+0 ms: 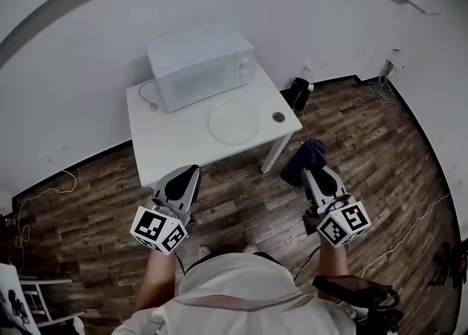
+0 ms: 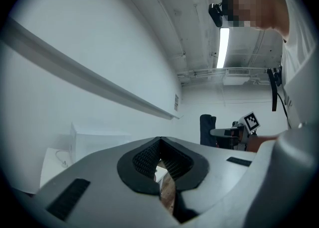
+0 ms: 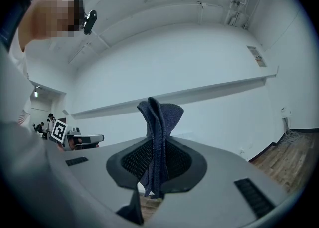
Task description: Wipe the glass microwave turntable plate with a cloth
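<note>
The round glass turntable plate (image 1: 235, 121) lies flat on the white table (image 1: 172, 142), in front of a white microwave (image 1: 199, 64). My right gripper (image 1: 310, 168) is held above the floor to the right of the table, shut on a dark blue cloth (image 1: 303, 160) that sticks up from the jaws. In the right gripper view the cloth (image 3: 158, 137) is pinched between the pads. My left gripper (image 1: 180, 182) hangs before the table's front edge, jaws together and holding nothing; its black pads (image 2: 142, 157) meet at the tip.
A small round ring (image 1: 278, 116) lies on the table right of the plate. The microwave's cord (image 1: 146, 95) loops at its left. A black box (image 1: 297, 93) sits on the wood floor by the wall. A white chair (image 1: 33, 303) stands at the lower left.
</note>
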